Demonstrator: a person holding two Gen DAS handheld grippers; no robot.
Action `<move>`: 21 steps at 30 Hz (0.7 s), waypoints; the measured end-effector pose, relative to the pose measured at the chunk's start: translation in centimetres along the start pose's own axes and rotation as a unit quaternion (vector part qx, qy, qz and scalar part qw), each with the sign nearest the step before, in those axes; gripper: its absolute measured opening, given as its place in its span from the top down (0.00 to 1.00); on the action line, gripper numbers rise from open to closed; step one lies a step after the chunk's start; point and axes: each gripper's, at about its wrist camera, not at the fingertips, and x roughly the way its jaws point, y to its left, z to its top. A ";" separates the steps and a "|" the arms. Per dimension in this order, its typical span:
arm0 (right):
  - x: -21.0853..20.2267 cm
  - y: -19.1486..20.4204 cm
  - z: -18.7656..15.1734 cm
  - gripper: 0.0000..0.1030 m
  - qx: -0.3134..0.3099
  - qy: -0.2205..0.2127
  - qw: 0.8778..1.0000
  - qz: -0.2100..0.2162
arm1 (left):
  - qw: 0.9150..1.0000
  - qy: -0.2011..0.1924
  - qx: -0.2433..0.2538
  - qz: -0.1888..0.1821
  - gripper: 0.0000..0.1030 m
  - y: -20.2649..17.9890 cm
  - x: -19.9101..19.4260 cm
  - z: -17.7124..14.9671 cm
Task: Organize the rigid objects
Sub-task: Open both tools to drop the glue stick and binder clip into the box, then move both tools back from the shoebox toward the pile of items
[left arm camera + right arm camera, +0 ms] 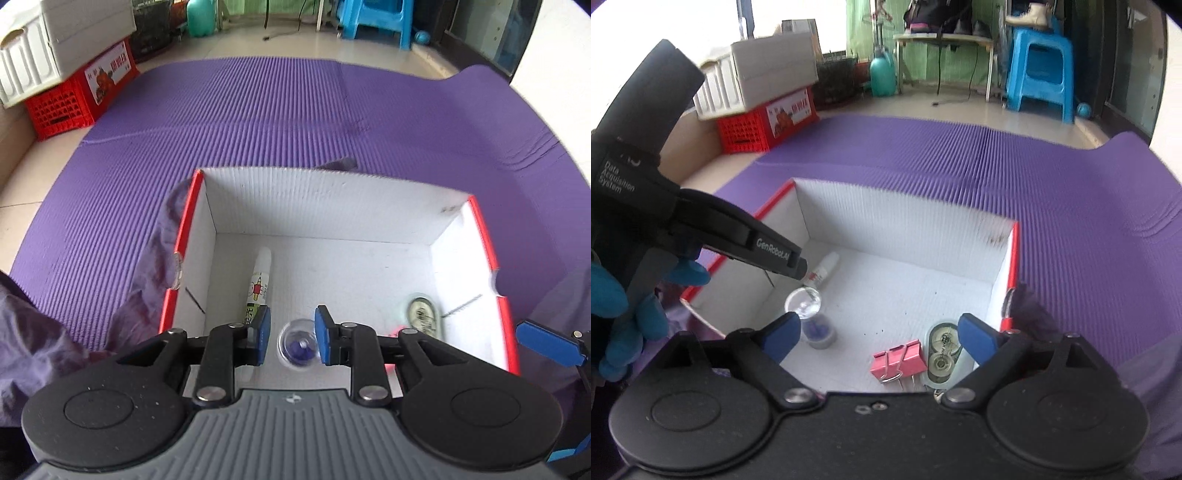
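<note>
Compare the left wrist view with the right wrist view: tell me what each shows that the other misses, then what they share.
Only the left wrist view shows the glue stick's printed label, and the left tool directly above the clear jar.

Only the right wrist view shows the pink binder clips clearly, the blue-gloved hand, and the open right tool.

Both show the white box, the jar, the correction tape, the purple mat and the red crate.

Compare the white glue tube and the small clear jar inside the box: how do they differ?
The glue tube is long, opaque white and printed, lying on its side; the clear jar is short, round and see-through, standing upright with blue contents. The tube lies along the box's left wall; the jar sits nearer the cameras, below the left gripper. Both rest on the box floor.
</note>
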 end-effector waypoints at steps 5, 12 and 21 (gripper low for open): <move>-3.9 0.7 -0.4 0.11 0.000 -0.024 1.000 -0.002 | 0.999 -0.038 0.010 0.005 0.58 -0.4 -4.4 -1.4; -8.8 1.6 -1.3 0.10 -0.001 -0.049 0.999 0.005 | 0.997 -0.073 0.013 -0.002 0.40 -0.8 -10.2 -3.7; -13.8 2.7 -3.5 0.07 -0.005 -0.081 0.996 0.024 | 0.996 -0.086 -0.004 -0.008 0.32 0.4 -15.3 -9.1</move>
